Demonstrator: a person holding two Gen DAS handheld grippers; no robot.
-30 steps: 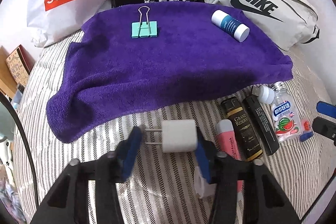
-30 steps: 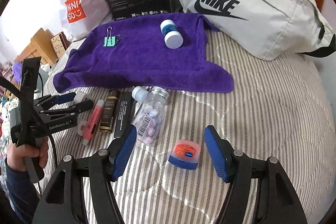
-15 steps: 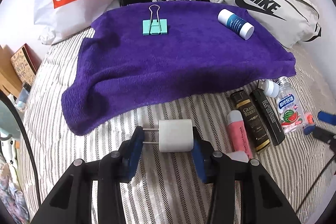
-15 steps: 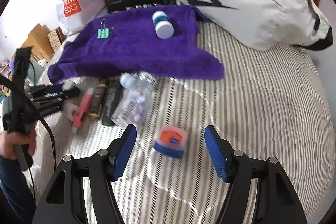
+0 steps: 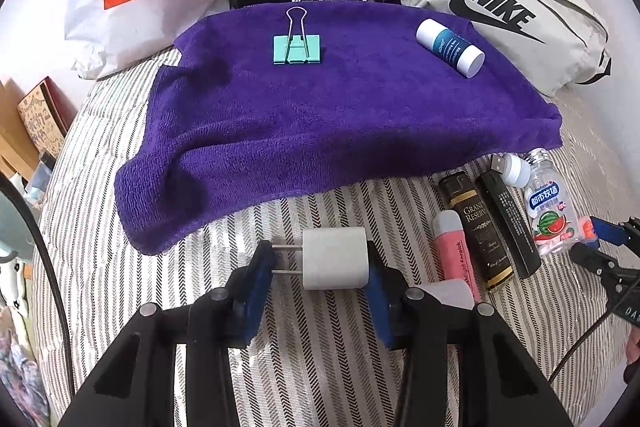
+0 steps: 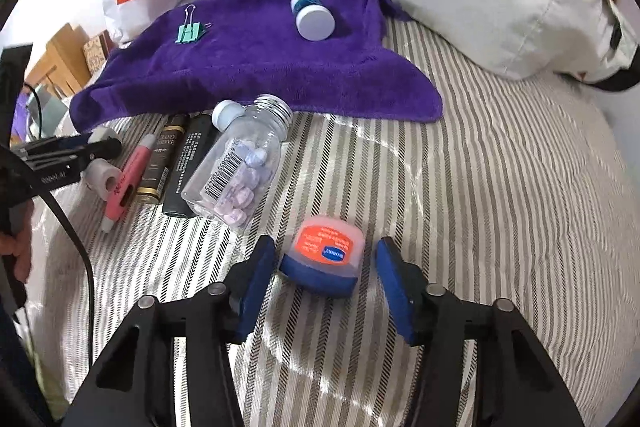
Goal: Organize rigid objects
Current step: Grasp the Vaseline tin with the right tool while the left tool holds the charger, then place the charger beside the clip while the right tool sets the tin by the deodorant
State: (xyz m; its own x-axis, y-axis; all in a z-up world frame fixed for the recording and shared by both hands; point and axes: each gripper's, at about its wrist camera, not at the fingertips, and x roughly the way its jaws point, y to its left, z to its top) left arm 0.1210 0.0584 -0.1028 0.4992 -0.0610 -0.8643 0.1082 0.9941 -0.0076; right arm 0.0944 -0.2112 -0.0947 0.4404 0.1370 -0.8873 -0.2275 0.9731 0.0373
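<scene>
My left claw (image 5: 318,261) clamps the white cube-shaped plug charger (image 5: 334,259) for the purple towel (image 5: 340,115) ahead; my right claw's (image 6: 324,277) jaws, just closing, straddle the small orange-lidded blue balm jar (image 6: 324,259), not yet pinching it.

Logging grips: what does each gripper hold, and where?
Left gripper: white charger, prongs to base. Right gripper: nothing yet, closing around the small jar.

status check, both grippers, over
left gripper shut on white charger. right gripper closing around balm jar, pads not yet on it. nothing in the way.
</scene>
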